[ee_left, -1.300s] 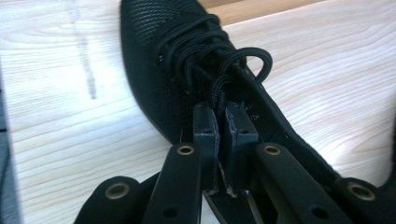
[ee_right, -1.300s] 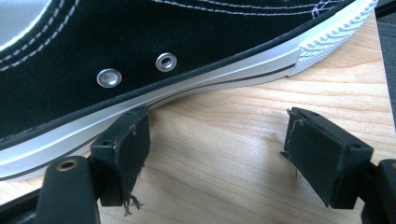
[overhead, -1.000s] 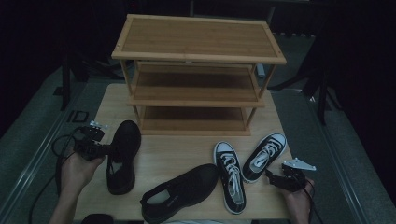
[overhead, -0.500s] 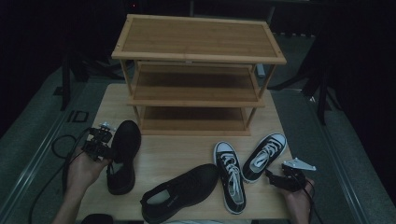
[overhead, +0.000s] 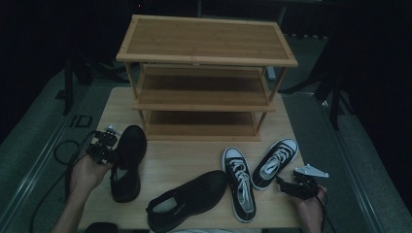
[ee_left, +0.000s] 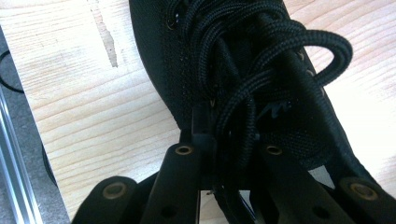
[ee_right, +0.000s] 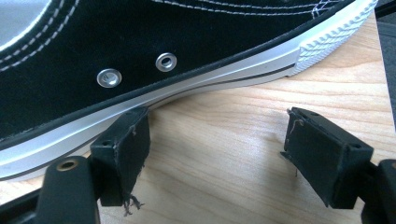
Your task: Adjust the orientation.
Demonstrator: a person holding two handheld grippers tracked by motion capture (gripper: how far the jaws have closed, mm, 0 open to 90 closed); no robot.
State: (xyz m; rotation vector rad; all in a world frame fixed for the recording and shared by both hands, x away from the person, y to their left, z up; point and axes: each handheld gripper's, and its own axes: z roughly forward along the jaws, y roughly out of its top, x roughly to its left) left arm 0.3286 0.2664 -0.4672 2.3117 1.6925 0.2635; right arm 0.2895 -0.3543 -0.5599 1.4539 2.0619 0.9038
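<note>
A: At nine o'clock, left gripper [overhead: 108, 150] pinches woven black laces of black mesh shoe [overhead: 127, 162].
B: Right gripper [overhead: 291, 187], jaws apart, empty, beside rubber-soled canvas sneaker [overhead: 276, 158]; slatted bamboo rack [overhead: 206, 73] at twelve.

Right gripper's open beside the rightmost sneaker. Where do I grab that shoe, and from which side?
Grip the black-and-white sneaker at its heel collar, coming from the near end. Its heel points toward the open right gripper, and the open collar lets one jaw go inside and one outside; the white sidewall looks too wide.

dark room — grey floor [overhead: 29, 145], perhaps carpet
</note>
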